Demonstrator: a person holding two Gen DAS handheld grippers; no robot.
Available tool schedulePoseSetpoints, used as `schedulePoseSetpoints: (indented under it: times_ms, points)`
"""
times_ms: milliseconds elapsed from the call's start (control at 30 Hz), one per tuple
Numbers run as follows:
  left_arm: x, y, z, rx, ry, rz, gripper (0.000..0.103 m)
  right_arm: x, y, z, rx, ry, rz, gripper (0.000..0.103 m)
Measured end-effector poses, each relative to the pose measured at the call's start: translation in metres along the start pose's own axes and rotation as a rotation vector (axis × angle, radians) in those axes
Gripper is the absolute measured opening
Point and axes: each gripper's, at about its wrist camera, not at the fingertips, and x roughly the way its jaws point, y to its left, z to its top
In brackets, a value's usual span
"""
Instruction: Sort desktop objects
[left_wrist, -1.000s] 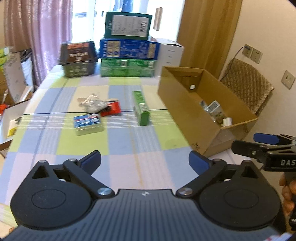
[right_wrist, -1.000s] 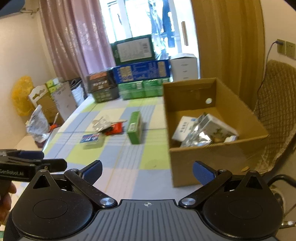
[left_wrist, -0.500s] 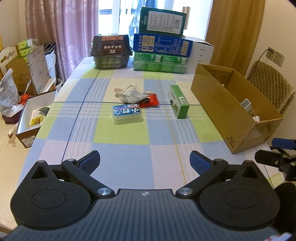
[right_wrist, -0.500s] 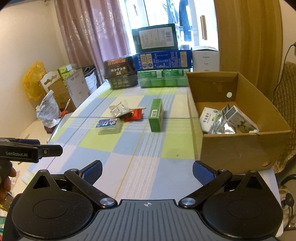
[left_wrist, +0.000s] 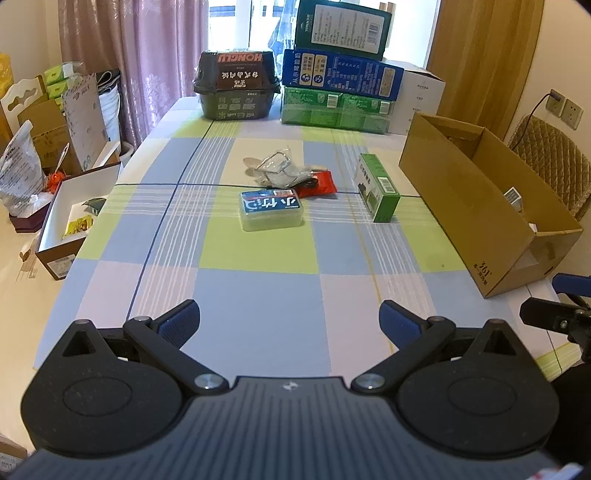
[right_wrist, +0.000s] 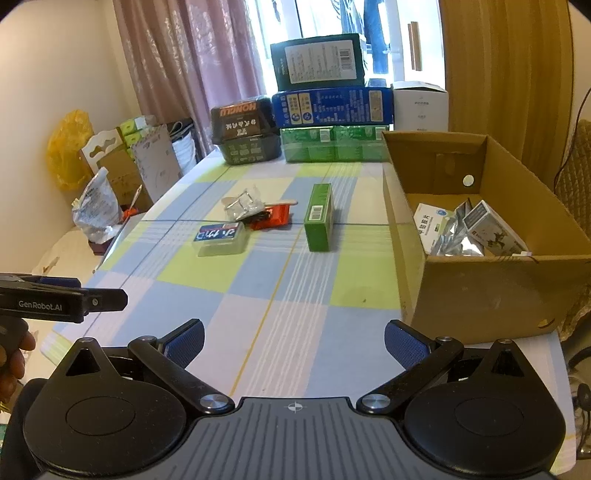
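Mid-table lie a clear case with a blue label (left_wrist: 270, 208) (right_wrist: 221, 237), a red packet (left_wrist: 317, 184) (right_wrist: 272, 217), a crumpled clear wrapper (left_wrist: 275, 170) (right_wrist: 243, 205) and a green box (left_wrist: 378, 192) (right_wrist: 319, 217). An open cardboard box (left_wrist: 476, 199) (right_wrist: 476, 291) on the right holds medicine boxes and foil packs. My left gripper (left_wrist: 290, 323) hovers open over the near table edge, holding nothing. My right gripper (right_wrist: 294, 341) is open and holds nothing too, just left of the cardboard box's near corner. Both stay well short of the items.
Stacked green, blue and white boxes (left_wrist: 341, 79) and a dark container (left_wrist: 236, 88) line the table's far edge. Bags and open cartons (left_wrist: 70, 218) crowd the floor to the left. A wicker chair (left_wrist: 550, 162) stands behind the cardboard box. A hand (right_wrist: 14, 354) holds the left gripper.
Both grippers have pulled back toward the near edge and the left view has swung left, so the items look farther away. The jaws stayed open.
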Motion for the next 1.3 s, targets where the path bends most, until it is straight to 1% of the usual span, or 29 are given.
schedulePoseSetpoints:
  times_ms: [333,567,700,800,867,1000,1100,1167,1300]
  points:
    - [0.014,0.011,0.001,-0.003,0.018,0.022,0.102,0.019,0.014,0.006,-0.029,0.005,0.003,0.101]
    - [0.035,0.022,0.009,0.018,0.015,0.024,0.102,0.045,0.027,0.024,-0.081,-0.012,0.004,0.101]
    - [0.055,0.027,0.016,0.060,0.023,0.020,0.102,0.068,0.028,0.034,-0.110,-0.018,-0.006,0.101]
    - [0.075,0.030,0.023,0.108,0.042,0.036,0.102,0.086,0.027,0.041,-0.136,-0.020,-0.013,0.101]
    - [0.088,0.035,0.029,0.126,0.052,0.032,0.102,0.099,0.025,0.046,-0.154,-0.016,-0.020,0.101]
    - [0.114,0.042,0.040,0.159,0.061,0.006,0.102,0.127,0.019,0.054,-0.180,-0.014,-0.035,0.101]
    - [0.133,0.046,0.049,0.173,0.056,-0.034,0.101,0.148,0.014,0.061,-0.191,-0.017,-0.045,0.100]
    - [0.145,0.048,0.055,0.187,0.050,-0.048,0.101,0.162,0.012,0.064,-0.198,-0.019,-0.056,0.098]
    - [0.170,0.049,0.068,0.217,0.042,-0.071,0.101,0.190,0.005,0.068,-0.195,-0.014,-0.085,0.084]
